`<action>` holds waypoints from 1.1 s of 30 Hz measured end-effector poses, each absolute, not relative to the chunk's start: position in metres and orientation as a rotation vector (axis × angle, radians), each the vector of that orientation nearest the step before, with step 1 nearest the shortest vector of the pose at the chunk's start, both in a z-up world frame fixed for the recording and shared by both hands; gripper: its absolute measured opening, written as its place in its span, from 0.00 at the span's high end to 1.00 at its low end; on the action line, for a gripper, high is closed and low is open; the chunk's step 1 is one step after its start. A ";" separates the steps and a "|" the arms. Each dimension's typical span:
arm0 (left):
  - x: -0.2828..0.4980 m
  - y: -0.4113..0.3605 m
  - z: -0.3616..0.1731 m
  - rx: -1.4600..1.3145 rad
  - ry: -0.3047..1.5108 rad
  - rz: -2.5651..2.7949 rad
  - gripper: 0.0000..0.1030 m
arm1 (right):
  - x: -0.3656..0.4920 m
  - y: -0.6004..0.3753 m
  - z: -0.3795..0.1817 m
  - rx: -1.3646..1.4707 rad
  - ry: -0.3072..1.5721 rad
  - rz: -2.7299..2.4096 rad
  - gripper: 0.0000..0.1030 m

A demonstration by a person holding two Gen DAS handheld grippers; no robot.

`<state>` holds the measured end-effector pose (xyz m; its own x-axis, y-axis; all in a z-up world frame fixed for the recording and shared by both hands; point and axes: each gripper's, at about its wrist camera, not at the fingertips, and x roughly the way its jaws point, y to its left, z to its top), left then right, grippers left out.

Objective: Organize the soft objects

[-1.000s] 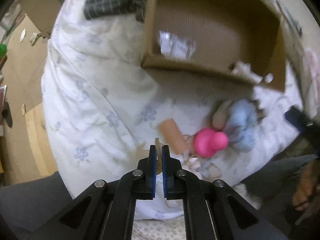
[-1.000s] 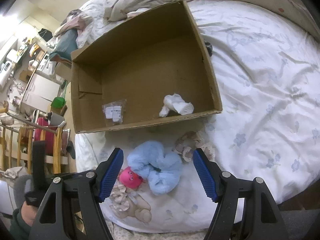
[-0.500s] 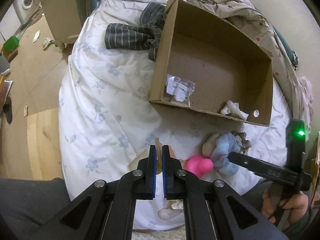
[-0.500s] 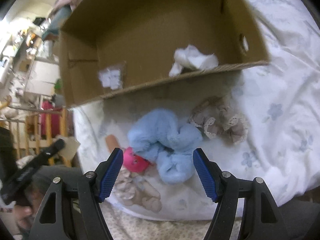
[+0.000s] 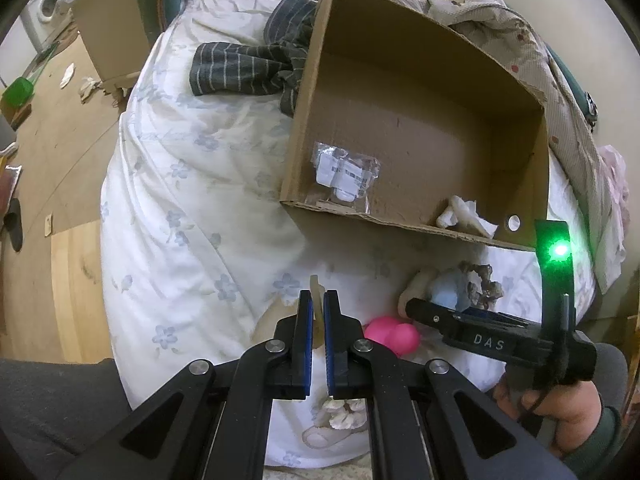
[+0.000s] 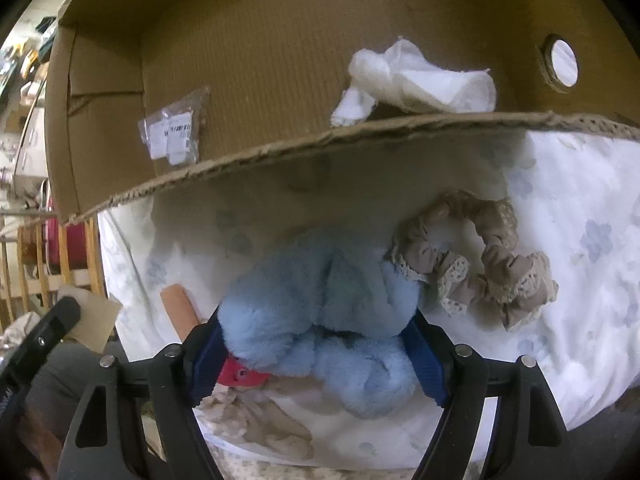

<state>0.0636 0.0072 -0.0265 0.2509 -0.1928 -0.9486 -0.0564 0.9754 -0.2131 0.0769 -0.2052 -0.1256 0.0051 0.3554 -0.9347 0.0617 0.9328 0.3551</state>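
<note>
Right wrist view, right tongs [image 6: 316, 344] pinching blue plush [image 6: 320, 304], pink toy [image 6: 240, 374] mostly hidden, left tongs [image 5: 316, 312] pinching beige strip [image 5: 318, 300].

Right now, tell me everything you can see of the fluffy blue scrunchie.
The blue scrunchie is a pale, plush, fuzzy ring bunched into thick folds. It lies on the floral bedsheet just outside the cardboard box. The right gripper straddles it, blue pads against both flanks; whether it is squeezed is unclear. The beige lace scrunchie touches its right edge, and a pink toy peeks from beneath.
</note>
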 end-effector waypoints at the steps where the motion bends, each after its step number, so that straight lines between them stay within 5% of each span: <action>1: 0.064 0.006 -0.027 -0.219 1.320 -0.098 0.95 | 0.077 -0.204 -0.126 0.333 1.561 0.253 0.31; 4: 0.066 0.003 -0.030 -0.216 1.322 -0.101 0.95 | 0.077 -0.202 -0.125 0.320 1.561 0.289 0.57; 8: 0.066 0.005 -0.030 -0.228 1.317 -0.098 0.95 | 0.071 -0.200 -0.115 0.303 1.530 0.320 0.81; 33: 0.054 0.019 0.006 -0.201 1.160 -0.021 0.95 | 0.036 -0.228 -0.018 0.321 1.227 0.453 0.83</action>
